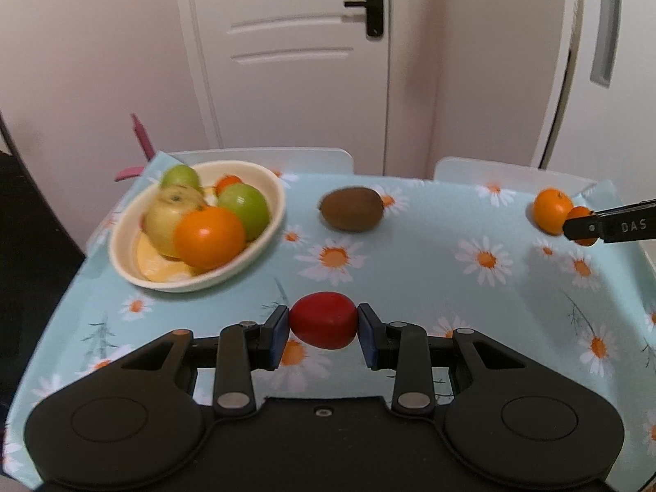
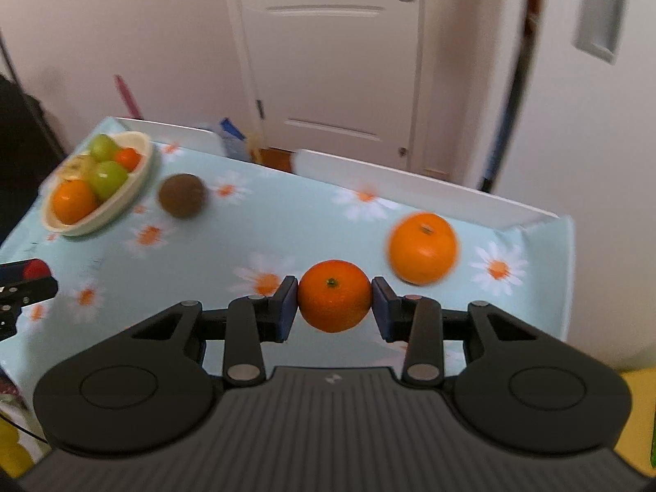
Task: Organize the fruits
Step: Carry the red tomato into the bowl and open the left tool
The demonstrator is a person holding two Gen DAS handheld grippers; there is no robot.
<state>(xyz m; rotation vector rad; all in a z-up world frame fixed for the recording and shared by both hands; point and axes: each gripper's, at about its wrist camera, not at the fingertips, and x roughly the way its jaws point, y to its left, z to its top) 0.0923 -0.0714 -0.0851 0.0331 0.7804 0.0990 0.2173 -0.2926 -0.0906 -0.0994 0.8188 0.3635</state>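
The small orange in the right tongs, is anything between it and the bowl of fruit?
Likely yes: the kiwi lies on the tablecloth just right of the bowl, roughly on the line from the small orange in the right tongs. Carried high, it should clear.

We saw a red fruit (image 1: 322,320) and small orange (image 2: 334,301) held aloft, kiwi (image 1: 351,209) and larger orange (image 2: 422,248) lying apart, cream bowl (image 1: 262,242) fruit-filled.

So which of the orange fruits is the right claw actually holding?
The small mandarin clamped in the right claw; the bigger orange sits loose beside it, others lie in the bowl.
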